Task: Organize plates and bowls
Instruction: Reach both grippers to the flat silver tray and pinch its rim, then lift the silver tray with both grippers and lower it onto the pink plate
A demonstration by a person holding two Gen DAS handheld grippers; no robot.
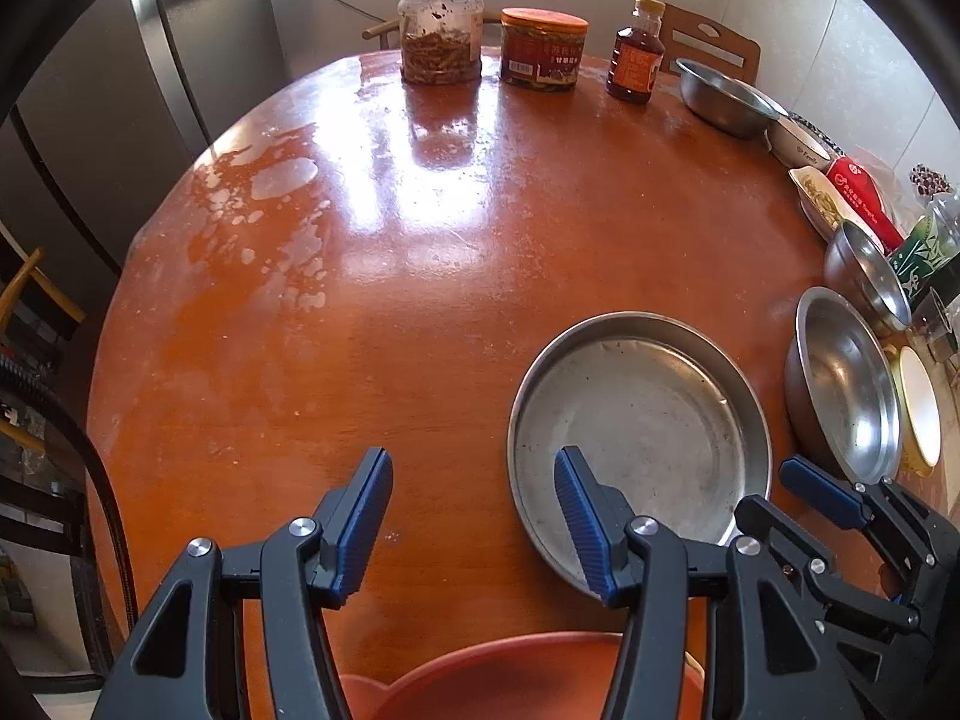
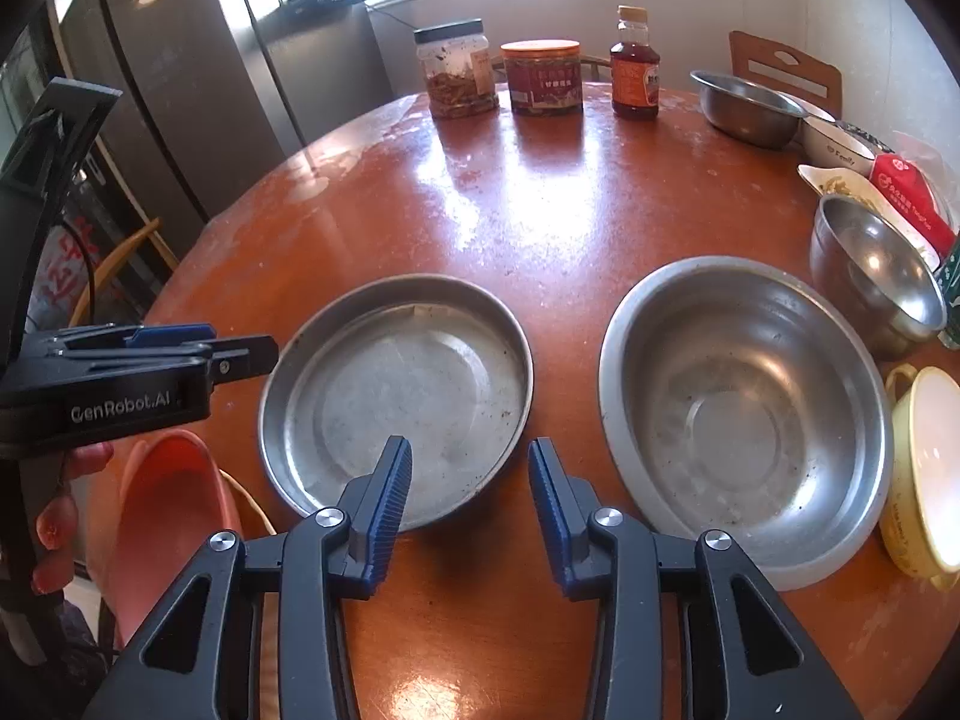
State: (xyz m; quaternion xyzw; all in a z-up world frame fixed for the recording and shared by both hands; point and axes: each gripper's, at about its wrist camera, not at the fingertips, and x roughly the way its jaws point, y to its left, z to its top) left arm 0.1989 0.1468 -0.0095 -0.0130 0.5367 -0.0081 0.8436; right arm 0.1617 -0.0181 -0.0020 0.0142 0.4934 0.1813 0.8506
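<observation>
Right tongs (image 2: 470, 501) parted and empty, over scuffed flat steel plate (image 2: 396, 396), dull steel bowl (image 2: 744, 414) beside, left tongs (image 1: 474, 516) parted, empty.

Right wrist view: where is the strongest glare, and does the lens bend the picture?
Right wrist view: window light glares white on the table and washes out the yellow bowl; the fisheye curves the table edge and darkens the corners. Left wrist view: a similar bright patch lies mid-table, before the jars.
</observation>
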